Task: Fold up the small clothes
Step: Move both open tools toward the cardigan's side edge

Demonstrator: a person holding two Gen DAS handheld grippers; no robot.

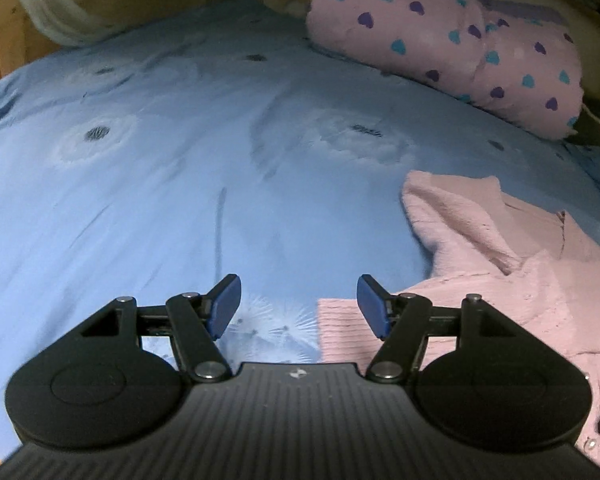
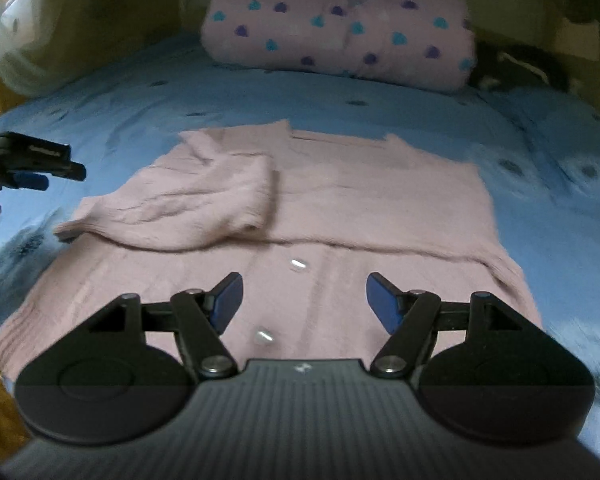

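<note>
**A:** Where is the garment, and what is it like?

**B:** A pale pink knitted cardigan (image 2: 300,200) lies flat on a blue bedspread (image 2: 540,152), filling the middle of the right wrist view. Its left sleeve (image 2: 188,208) is folded across the chest, at centre left of the frame. Two small pale buttons (image 2: 298,265) run down the front, low in the middle. A pink pillow with heart spots (image 2: 340,28) sits at the top centre.

**A:** And the claws?

**B:** The right gripper (image 2: 304,304) hangs over the cardigan's lower front, fingers apart, nothing between them. The left gripper (image 1: 298,306) is at the bottom centre of its own view, also spread and empty, over bare bedspread with the cardigan's edge at lower right. From the right view it appears at the far left edge.

**A:** How will it handle?

**B:** Likely soft, light and floppy, with a fuzzy knit that should grip well but stretch and sag if lifted by one point. I would pinch the right sleeve or shoulder edge (image 2: 472,176), at centre right, taking the full thickness, not a single loose layer.
</note>
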